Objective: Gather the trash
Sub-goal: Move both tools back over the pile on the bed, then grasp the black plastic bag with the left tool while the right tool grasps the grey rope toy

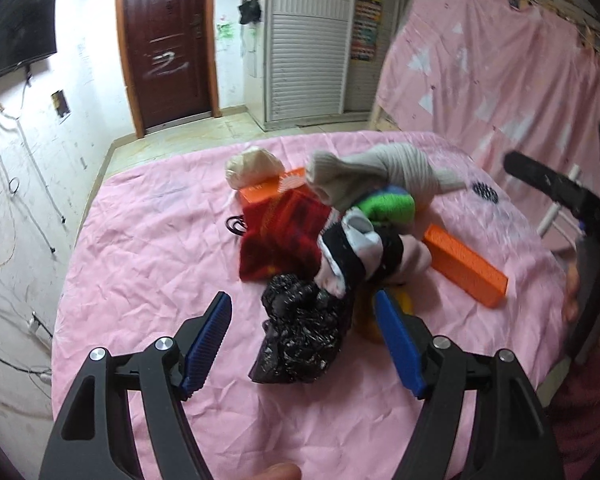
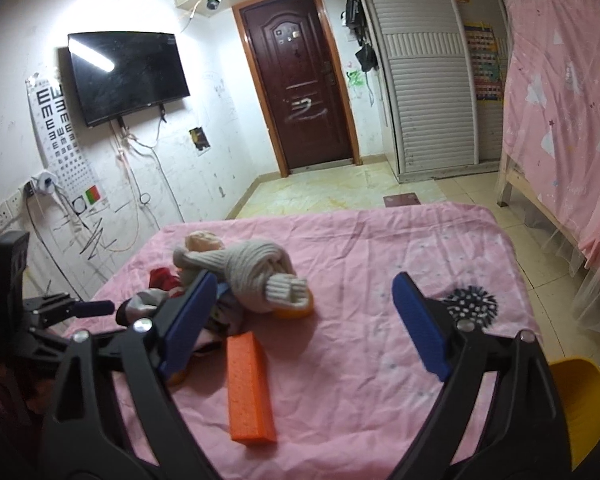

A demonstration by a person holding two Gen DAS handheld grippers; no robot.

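A crumpled black plastic bag [image 1: 300,332] lies on the pink tablecloth [image 1: 148,248], between the blue pads of my open left gripper [image 1: 304,316], which hovers just above it. Behind it sits a pile: a red cloth [image 1: 280,236], black-and-white socks [image 1: 360,256], a green sock [image 1: 388,208], a knotted beige sweater [image 1: 380,176] [image 2: 256,276], a cream bag [image 1: 252,168]. My right gripper [image 2: 304,300] is open and empty above the table, right of the pile. An orange block [image 2: 248,388] lies below it.
A second orange block [image 1: 272,188] lies under the cream bag. A black spiky disc [image 2: 472,304] lies at the table's right. A yellow dustpan [image 2: 580,404] is off the right edge. A pink curtained bunk bed [image 2: 560,100] stands to the right.
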